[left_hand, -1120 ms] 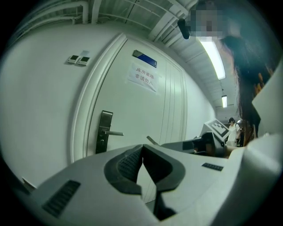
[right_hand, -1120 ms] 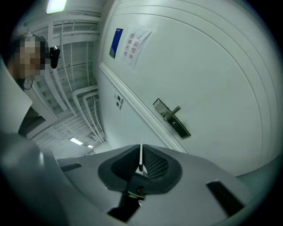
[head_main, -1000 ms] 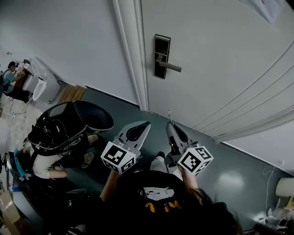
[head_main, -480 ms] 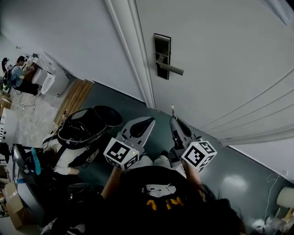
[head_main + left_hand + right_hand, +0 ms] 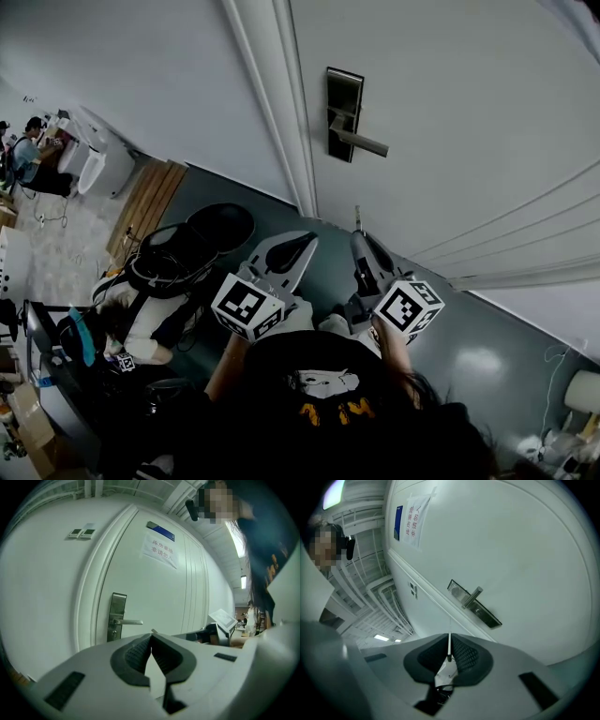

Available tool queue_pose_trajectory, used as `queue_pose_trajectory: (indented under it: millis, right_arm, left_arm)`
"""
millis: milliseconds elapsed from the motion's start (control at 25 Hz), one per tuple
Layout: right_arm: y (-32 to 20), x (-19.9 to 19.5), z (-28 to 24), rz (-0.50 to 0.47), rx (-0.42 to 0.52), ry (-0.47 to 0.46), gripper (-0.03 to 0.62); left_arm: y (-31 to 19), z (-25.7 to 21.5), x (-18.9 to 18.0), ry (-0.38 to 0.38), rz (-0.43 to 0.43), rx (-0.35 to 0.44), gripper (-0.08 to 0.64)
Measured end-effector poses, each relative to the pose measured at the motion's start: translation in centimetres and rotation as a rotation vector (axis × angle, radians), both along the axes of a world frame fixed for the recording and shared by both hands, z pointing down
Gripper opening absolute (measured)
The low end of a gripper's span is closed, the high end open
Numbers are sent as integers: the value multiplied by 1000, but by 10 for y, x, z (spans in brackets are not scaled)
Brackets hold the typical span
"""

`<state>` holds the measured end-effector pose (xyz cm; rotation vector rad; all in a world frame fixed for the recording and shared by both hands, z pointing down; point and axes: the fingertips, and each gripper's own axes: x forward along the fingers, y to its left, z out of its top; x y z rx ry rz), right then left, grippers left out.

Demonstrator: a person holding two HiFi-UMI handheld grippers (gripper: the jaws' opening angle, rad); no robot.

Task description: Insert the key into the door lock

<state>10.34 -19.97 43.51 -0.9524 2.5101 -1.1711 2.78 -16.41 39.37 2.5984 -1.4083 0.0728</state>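
Note:
A dark metal lock plate (image 5: 343, 111) with a silver lever handle (image 5: 367, 142) sits on the white door (image 5: 450, 112). My right gripper (image 5: 358, 236) is below it and shut on a thin key (image 5: 357, 217), whose blade points up at the door. In the right gripper view the key (image 5: 449, 645) stands edge-on between the shut pads, well short of the lock plate (image 5: 475, 603). My left gripper (image 5: 302, 244) is beside it, shut with nothing in it. In the left gripper view (image 5: 151, 638) the lock plate (image 5: 116, 616) lies ahead to the left.
The white door frame (image 5: 281, 112) runs left of the lock. A black chair with bags (image 5: 178, 253) stands on the grey floor at the left. A paper notice (image 5: 160, 551) is stuck high on the door. A person sits far off (image 5: 21, 155).
Both grippers have edged a little closer to the door, and the head view has shifted slightly. The key stays held in the right gripper.

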Motion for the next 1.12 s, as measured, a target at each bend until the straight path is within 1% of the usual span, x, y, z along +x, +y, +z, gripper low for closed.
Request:
queue_pose_trajectory:
  millis: [160,360,440,560,800,1000,1120]
  right_arm:
    - [-11,-40,3,53,-12,1,21]
    - [-24,-46,5,117,-15,-13,21]
    - [-36,-54,8,146,-19,-29,21]
    - [-53,-63,10,197,-40,-78,21]
    - [-89,-71,23,300,-111,-194,21]
    - [-123,-78,41,343,-161,-209,21]
    - [-143,-81,50,360,-198,-238,21]
  left_arm:
    - [-10,1,-37,5,70,-6,8]
    - [-14,-2,-37,4,158,13,8]
    - [-17,-1,-44,6,192,15,8]
    - [-17,-1,-53,4,244,22,8]
    - [-12,-6,-62,9,336,40,8]
    - [-8,-1,-72,18,368,36,8]
    - [-7,-4,-80,33,373,39,8]
